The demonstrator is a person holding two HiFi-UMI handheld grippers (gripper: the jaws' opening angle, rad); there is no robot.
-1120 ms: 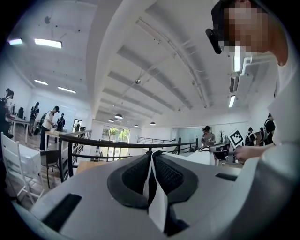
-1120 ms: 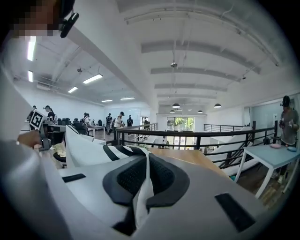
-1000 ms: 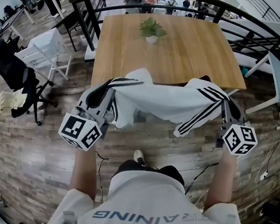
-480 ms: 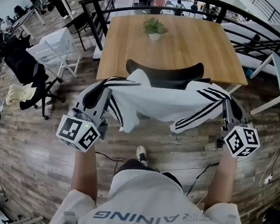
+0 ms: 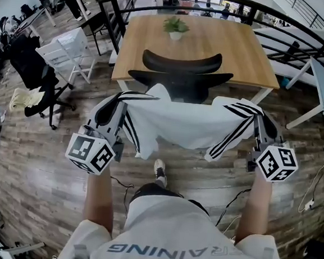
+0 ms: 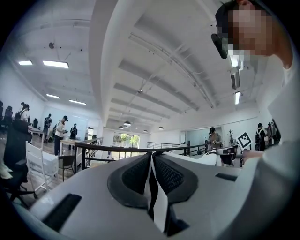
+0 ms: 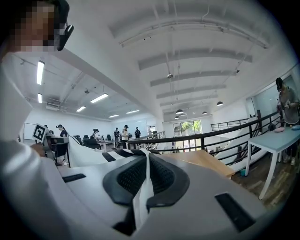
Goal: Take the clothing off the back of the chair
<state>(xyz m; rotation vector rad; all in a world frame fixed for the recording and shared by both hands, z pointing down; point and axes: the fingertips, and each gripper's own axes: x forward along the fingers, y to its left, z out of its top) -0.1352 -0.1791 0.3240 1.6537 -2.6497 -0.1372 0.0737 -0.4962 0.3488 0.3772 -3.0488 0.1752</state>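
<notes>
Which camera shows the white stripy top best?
The head view: there the whole top hangs stretched between the left gripper and the right gripper. Each gripper view shows only a thin pinched strip of it between that gripper's jaws, with a little striped cloth beyond.

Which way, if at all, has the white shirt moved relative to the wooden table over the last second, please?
Yes. The shirt has drawn back from the table toward the person, uncovering the black chair between them.

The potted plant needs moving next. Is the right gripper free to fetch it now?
Probably not: the right gripper is shut on the striped white jacket, and the potted plant sits beyond the black chair.
</notes>
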